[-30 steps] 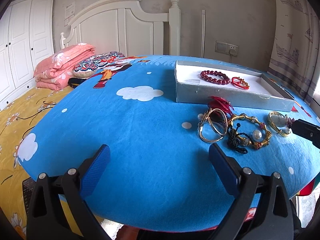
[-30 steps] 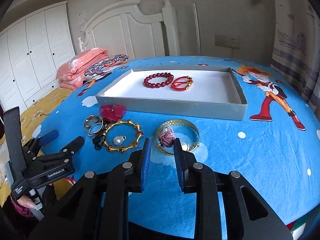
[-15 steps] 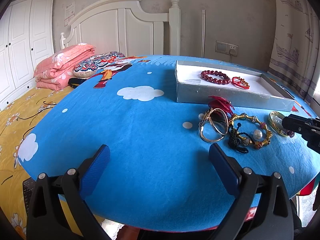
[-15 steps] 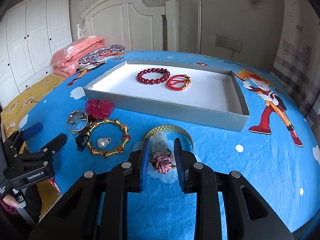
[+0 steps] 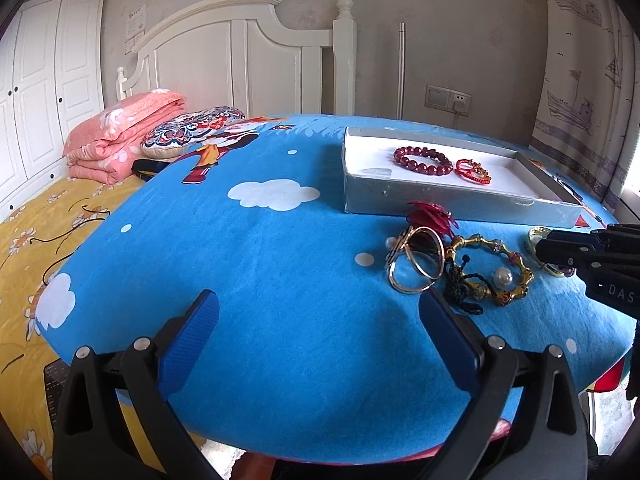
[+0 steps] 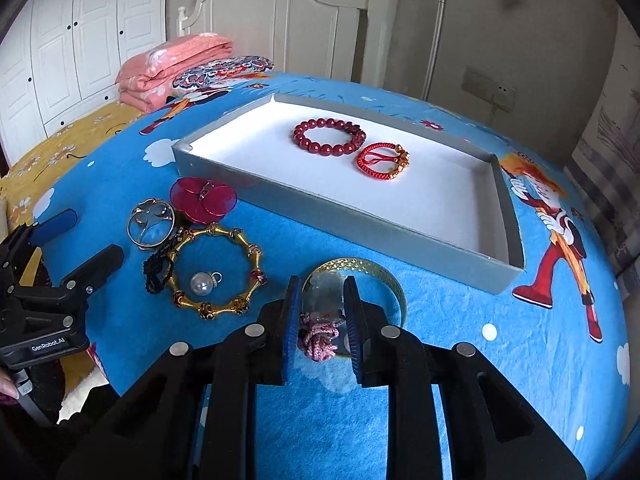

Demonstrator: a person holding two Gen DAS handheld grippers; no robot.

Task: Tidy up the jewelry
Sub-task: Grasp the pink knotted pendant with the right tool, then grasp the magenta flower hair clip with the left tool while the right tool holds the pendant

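While the left gripper (image 5: 318, 330) hangs wide open and holds nothing, the right gripper (image 6: 322, 320) has narrow jaws straddling a pink knot (image 6: 319, 338); grip unclear. Gold bangle (image 6: 362, 270) lies around the jaw tips, tray (image 6: 360, 232) beyond.

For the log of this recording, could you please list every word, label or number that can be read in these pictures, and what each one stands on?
"GenRobot.AI": white print on the black body of the left gripper, in the right wrist view.
"DAS", cut off by the frame edge: white print on the body of the right gripper, in the left wrist view.
Paper notice on the wall above the headboard: too small and blurred to read.
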